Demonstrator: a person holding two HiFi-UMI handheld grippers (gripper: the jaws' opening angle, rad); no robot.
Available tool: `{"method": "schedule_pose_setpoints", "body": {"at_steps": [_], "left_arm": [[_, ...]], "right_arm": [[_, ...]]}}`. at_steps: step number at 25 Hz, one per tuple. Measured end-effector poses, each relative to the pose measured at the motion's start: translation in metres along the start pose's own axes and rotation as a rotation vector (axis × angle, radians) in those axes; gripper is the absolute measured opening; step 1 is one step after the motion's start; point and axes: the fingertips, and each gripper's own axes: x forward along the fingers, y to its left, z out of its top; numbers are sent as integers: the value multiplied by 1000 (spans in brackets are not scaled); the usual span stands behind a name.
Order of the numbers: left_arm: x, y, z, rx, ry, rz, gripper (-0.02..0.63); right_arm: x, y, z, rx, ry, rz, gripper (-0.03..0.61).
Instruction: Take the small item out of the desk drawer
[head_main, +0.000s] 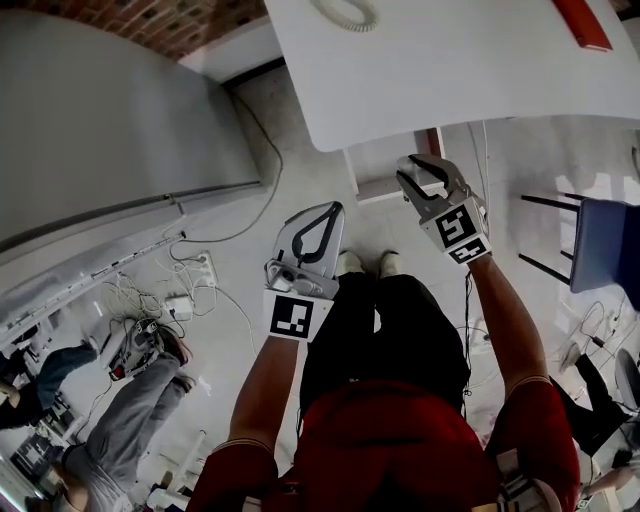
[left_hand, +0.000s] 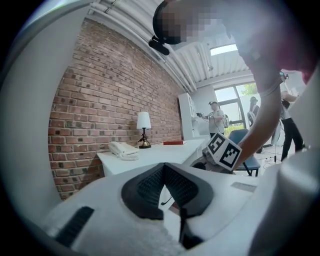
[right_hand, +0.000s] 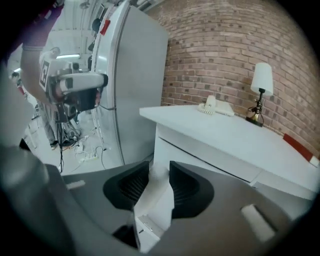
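Observation:
My right gripper (head_main: 420, 172) is shut on a small white box (head_main: 428, 186), held in front of the white desk (head_main: 450, 70), just below its front edge. In the right gripper view the box (right_hand: 154, 202) stands upright between the dark pads, and the right gripper (right_hand: 159, 172) points at the desk (right_hand: 225, 135) and its drawer front (right_hand: 210, 161). My left gripper (head_main: 335, 208) hangs lower, over the floor by the person's feet. Its jaws meet at the tips with nothing between them, as the left gripper (left_hand: 163, 167) shows in its own view.
On the desk are a white telephone (head_main: 345, 12), a red book (head_main: 582, 22) and a small lamp (right_hand: 260, 82). A tall grey cabinet (head_main: 100, 130) stands left of the desk. A blue chair (head_main: 605, 250) is at the right. Cables (head_main: 150, 300) and seated people (head_main: 100, 430) fill the lower left floor.

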Motion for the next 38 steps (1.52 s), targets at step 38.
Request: {"method": "schedule_pose_setpoints", "body": {"at_steps": [38], "left_arm": [[-52,-77,255,-19,-296,-92,0]], "right_arm": [[-321,25,240,156,-657,-112,141]]}}
